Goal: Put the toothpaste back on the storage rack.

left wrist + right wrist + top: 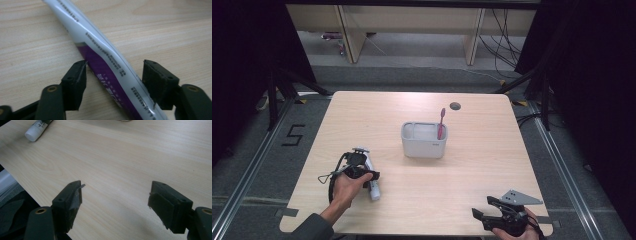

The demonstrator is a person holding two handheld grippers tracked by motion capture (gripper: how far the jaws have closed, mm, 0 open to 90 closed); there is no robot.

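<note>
The left gripper (362, 172) sits over a white and purple toothpaste tube (110, 67) that lies flat on the light wooden table (472, 180). In the left gripper view the tube runs diagonally between the two black jaws. The left jaw stands just beside the tube's purple band. The right jaw meets the tube's white printed edge near its lower end, and contact there appears likely, though the angle does not confirm it. A gap remains on the left side, so the jaws do not yet clamp the tube. They stand at a medium spread with the tube between them.

In the high view the tube's white end (374, 192) projects from under the left gripper toward the near table edge. The person's left hand (344, 187) holds this gripper from behind.

The right gripper (492, 212) rests at the near right corner of the table, held in the person's right hand (517, 231). Its jaws stand wide apart, with bare table between them. In the right gripper view the tube's capped end (37, 130) lies far ahead of the jaws and to their left.

A grey rectangular holder (424, 141) stands well ahead of both grippers, near the table's centre. A red toothbrush (441, 122) stands upright in its right part.
</note>
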